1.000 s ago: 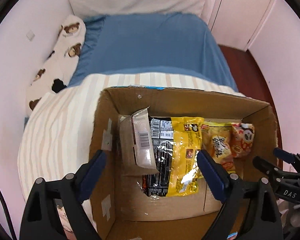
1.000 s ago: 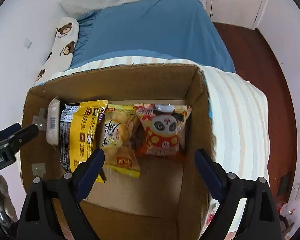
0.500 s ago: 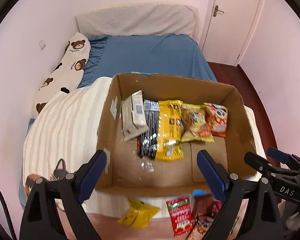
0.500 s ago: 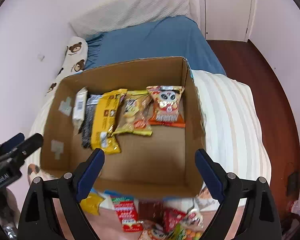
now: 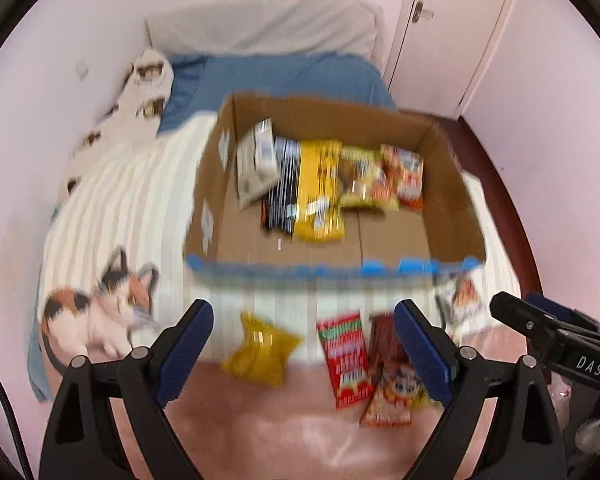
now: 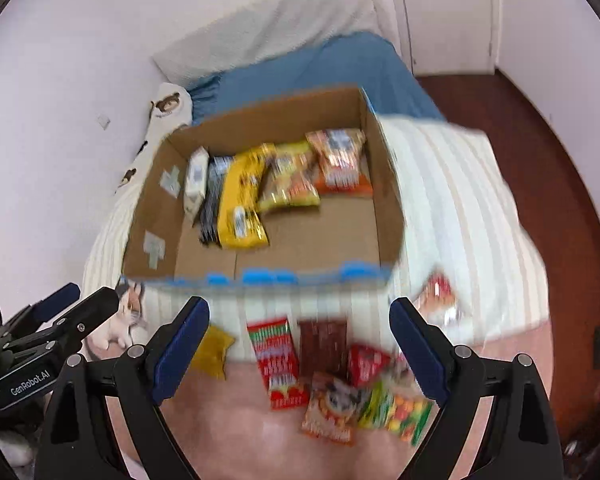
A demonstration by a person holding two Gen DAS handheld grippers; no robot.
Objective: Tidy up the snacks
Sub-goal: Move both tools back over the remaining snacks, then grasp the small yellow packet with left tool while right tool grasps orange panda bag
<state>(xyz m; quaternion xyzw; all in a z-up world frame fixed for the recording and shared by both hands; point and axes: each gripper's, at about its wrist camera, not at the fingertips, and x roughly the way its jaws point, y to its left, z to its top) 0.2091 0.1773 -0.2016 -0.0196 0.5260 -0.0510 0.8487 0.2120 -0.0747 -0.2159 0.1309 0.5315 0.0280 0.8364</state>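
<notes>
A cardboard box (image 5: 452, 200) (image 6: 388, 200) stands on the striped bed cover. Several snack packets lean in a row at its far wall, among them a long yellow packet (image 5: 318, 188) (image 6: 240, 196). Loose snacks lie on the pink cover in front of the box: a yellow bag (image 5: 262, 350) (image 6: 212, 350), a red packet (image 5: 346, 356) (image 6: 278, 360) and a brown packet (image 5: 384, 340) (image 6: 322, 344). My left gripper (image 5: 306, 350) is open and empty above them. My right gripper (image 6: 298, 346) is open and empty too. Both views are blurred.
A cat print (image 5: 100, 312) shows on the cover at the left. A bear-print pillow (image 5: 140, 96) lies by the left wall. A blue sheet (image 6: 320, 68) and a grey pillow (image 5: 260, 32) lie beyond the box. A door (image 5: 452, 28) and dark floor (image 6: 540, 140) are at right.
Both grippers have pulled back from over the box toward the near side of the bed. The loose snacks in front of the box have come into view. Both stay open.
</notes>
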